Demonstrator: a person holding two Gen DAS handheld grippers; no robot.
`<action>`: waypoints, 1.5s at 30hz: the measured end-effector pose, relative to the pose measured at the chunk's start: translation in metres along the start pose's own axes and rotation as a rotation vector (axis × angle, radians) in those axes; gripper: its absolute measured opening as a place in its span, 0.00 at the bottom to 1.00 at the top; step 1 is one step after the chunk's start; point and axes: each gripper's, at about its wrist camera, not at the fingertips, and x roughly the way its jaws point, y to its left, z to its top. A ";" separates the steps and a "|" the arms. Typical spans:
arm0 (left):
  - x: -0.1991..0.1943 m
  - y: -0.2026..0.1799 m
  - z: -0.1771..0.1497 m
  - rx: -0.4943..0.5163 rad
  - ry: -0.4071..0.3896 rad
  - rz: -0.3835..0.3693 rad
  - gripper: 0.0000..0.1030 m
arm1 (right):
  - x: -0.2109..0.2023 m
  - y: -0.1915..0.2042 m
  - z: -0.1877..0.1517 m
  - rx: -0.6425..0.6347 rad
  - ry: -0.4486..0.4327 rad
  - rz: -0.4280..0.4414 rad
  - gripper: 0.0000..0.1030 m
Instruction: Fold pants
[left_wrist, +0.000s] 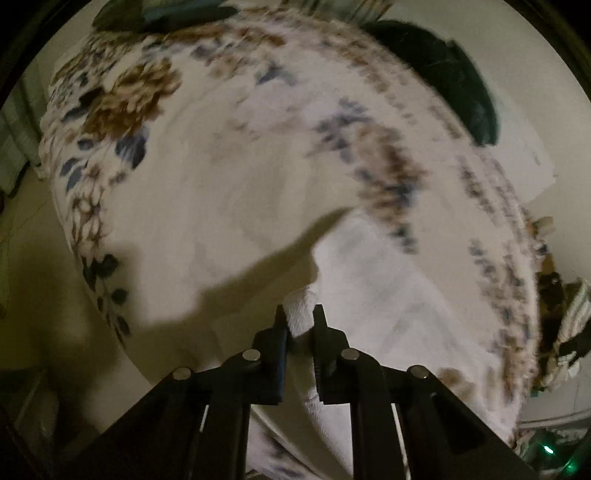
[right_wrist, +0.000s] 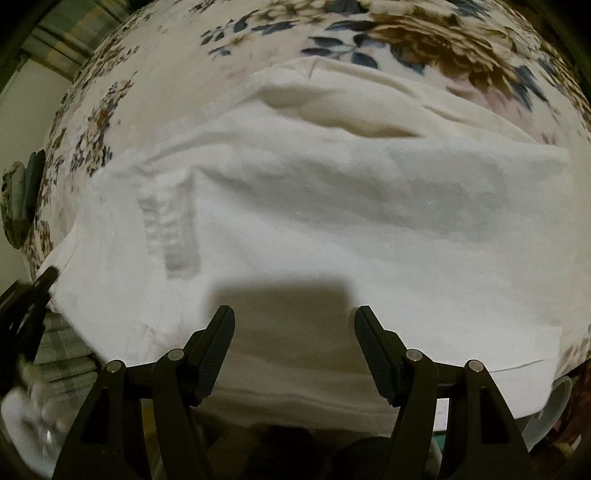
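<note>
One pair of white pants (right_wrist: 314, 221) lies spread across a floral bedsheet (left_wrist: 155, 122), its near edge at the bed's edge, the left gripper (left_wrist: 301, 317) clamped on a bunched fabric corner, the right gripper (right_wrist: 294, 321) wide apart and empty above it, surroundings blurred.

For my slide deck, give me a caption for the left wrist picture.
Left gripper shut on a bunched corner of the white pants over a floral bedspread.
</note>
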 end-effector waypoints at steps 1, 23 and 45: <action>0.012 0.006 -0.002 -0.020 0.035 -0.002 0.09 | 0.002 0.002 0.000 -0.002 0.003 0.001 0.68; 0.024 0.022 -0.019 -0.243 0.037 -0.178 0.28 | 0.009 -0.018 0.004 0.086 0.025 0.007 0.68; -0.156 -0.302 -0.182 0.725 -0.182 -0.485 0.16 | -0.075 -0.181 -0.041 0.387 -0.114 0.052 0.68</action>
